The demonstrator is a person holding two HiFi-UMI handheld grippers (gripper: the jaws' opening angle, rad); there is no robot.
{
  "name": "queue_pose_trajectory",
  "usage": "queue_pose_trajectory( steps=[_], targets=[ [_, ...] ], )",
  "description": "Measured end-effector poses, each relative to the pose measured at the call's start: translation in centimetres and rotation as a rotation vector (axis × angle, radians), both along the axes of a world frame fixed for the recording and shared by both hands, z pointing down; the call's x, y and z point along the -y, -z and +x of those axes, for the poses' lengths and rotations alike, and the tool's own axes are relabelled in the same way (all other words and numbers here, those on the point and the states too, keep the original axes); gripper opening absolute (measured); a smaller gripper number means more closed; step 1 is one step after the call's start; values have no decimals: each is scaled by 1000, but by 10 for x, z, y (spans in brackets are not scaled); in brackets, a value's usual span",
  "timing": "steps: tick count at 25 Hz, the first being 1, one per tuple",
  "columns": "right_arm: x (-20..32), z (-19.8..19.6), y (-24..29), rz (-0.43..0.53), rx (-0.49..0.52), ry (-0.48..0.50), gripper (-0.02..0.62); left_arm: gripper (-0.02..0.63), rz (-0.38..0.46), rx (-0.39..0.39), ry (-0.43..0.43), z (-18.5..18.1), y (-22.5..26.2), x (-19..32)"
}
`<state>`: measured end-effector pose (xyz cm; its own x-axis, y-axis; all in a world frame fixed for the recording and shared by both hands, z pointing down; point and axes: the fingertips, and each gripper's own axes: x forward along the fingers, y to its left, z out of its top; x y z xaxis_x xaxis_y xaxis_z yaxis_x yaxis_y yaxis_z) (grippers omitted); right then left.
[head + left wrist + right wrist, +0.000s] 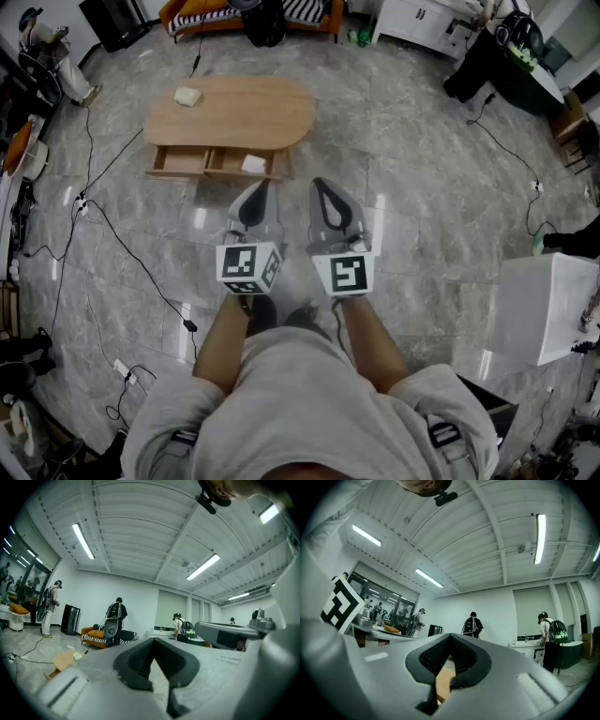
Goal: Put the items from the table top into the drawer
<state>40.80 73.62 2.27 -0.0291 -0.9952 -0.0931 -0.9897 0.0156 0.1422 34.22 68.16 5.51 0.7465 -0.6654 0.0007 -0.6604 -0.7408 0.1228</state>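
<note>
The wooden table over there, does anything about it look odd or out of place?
Only that the table has its drawer pulled open, a white item inside, and a pale item lies alone on top. Nothing looks spilled or broken.

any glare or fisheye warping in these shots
Head view: white glare patches on the polished floor near the table. Left gripper view: heavy fisheye, black corners, tube light blown out. Right gripper view: same warping, ceiling beams bowed.
</note>
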Motion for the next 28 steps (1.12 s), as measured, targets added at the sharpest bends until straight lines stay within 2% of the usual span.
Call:
queue_pose_trajectory(
  steps=[4, 8, 11, 18, 22, 28],
  targets=[
    [10, -3, 3, 10, 2, -19, 6, 21, 37, 9, -3, -7, 7, 8],
    [16, -4, 3, 7, -4, -15, 6, 20, 38, 10, -2, -6, 6, 9],
    [20, -4, 4, 14, 28, -11, 6, 20, 36, 15, -2, -5, 6, 11],
    [47, -14, -5, -1, 31, 5, 6, 20, 8, 12, 31, -18, -1, 38],
    [79, -32, -10, -4, 48, 36, 6, 20, -4, 19, 54, -35, -8, 69],
    [156, -83, -12, -28, 60, 93, 6, 20, 11, 48, 99, -87, -6, 139]
  ],
)
